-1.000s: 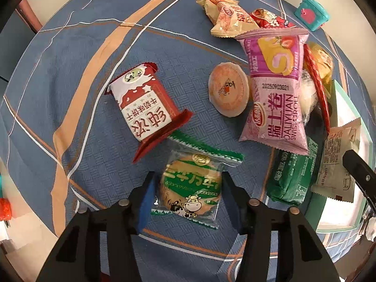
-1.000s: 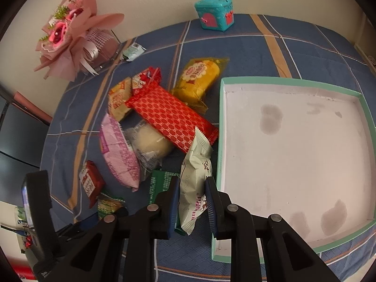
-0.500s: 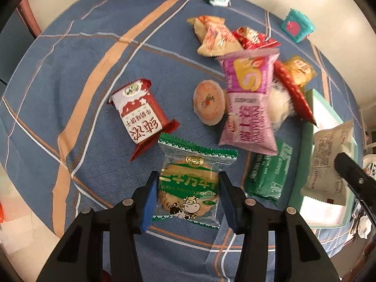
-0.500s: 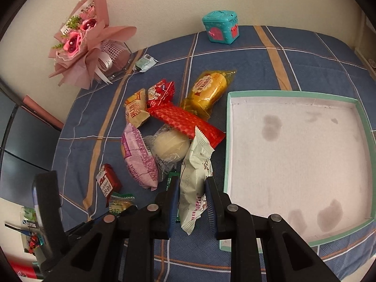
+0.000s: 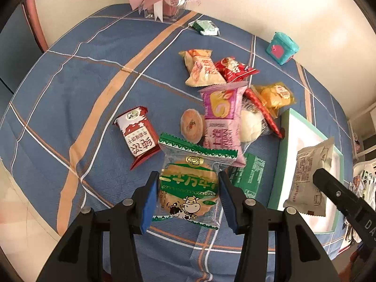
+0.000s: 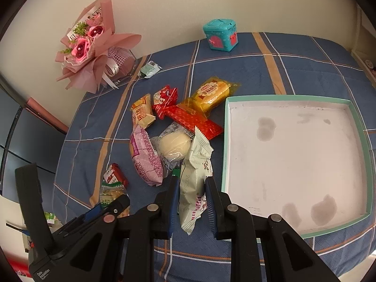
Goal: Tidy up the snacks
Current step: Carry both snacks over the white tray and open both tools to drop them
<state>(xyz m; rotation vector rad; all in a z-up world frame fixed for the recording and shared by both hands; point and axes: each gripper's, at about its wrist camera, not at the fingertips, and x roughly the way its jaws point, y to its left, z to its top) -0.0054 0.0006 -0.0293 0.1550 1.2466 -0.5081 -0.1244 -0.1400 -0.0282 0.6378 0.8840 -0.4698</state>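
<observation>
My left gripper (image 5: 188,196) is shut on a green cracker packet (image 5: 191,183) with a cow on it and holds it above the blue cloth; it also shows in the right wrist view (image 6: 110,193). My right gripper (image 6: 191,198) is shut on a white snack packet (image 6: 195,178), held above the cloth just left of the teal-rimmed tray (image 6: 366,155). That white packet shows in the left wrist view (image 5: 310,176) over the tray (image 5: 285,136). Several loose snacks lie between: a pink roll packet (image 5: 222,119), a red-and-white packet (image 5: 137,134), a green packet (image 5: 251,176).
A pink flower bouquet (image 6: 94,47) stands at the back left by the wall. A teal toy box (image 6: 221,35) stands at the back. A small green sachet (image 6: 149,69) lies near the bouquet. The tray's white floor holds nothing but stains.
Both grippers have risen with their packets, so the table looks farther away. The green cracker packet has come up off the cloth. The white packet stays clamped.
</observation>
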